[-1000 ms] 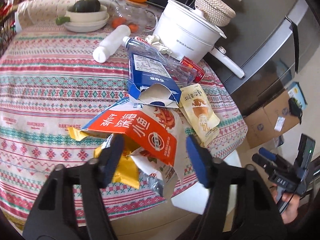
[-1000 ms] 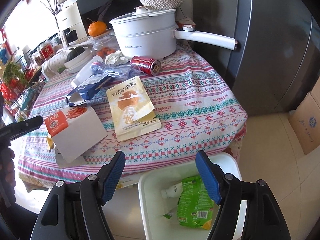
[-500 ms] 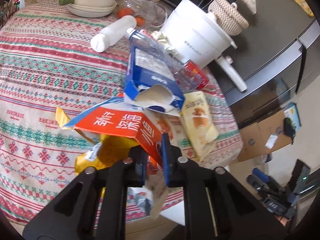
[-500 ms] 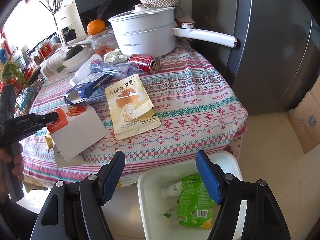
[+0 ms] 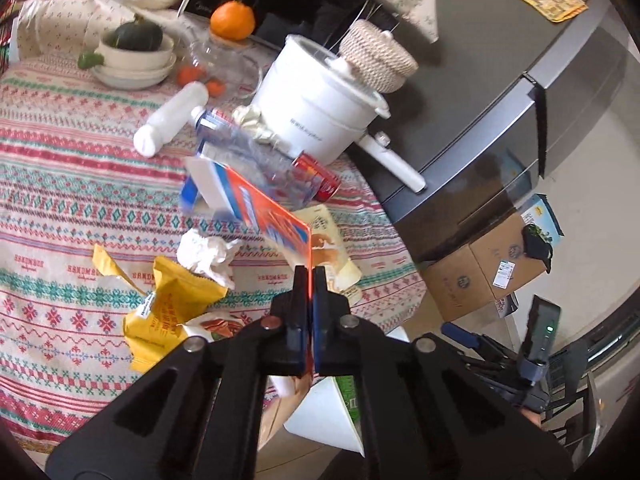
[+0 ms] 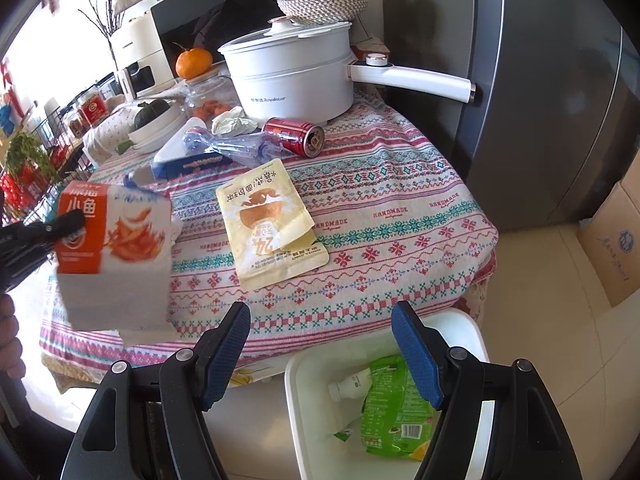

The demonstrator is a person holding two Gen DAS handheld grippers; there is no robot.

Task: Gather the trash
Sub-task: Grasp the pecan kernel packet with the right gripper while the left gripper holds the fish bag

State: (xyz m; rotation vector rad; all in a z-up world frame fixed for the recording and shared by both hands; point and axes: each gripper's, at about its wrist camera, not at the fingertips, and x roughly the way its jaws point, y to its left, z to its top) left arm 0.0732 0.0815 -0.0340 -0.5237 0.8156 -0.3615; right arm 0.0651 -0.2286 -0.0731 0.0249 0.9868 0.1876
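Left wrist view, left gripper (image 5: 308, 280) clenched on orange snack packet (image 5: 256, 204) edge, lifted off tablecloth (image 5: 60, 208).

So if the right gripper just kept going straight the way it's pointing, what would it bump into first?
Probably the edge of the table, where the patterned cloth hangs down. The right gripper is open and empty, and its fingers frame that edge, with the white bin just below. Depth is hard to judge here.

home kitchen for sure, patterned cloth on the tabletop (image 6: 400, 216), white electric pot (image 6: 292, 76), grey fridge (image 6: 540, 100), microwave (image 6: 208, 16) behind (lived-in, snack wrappers everywhere)
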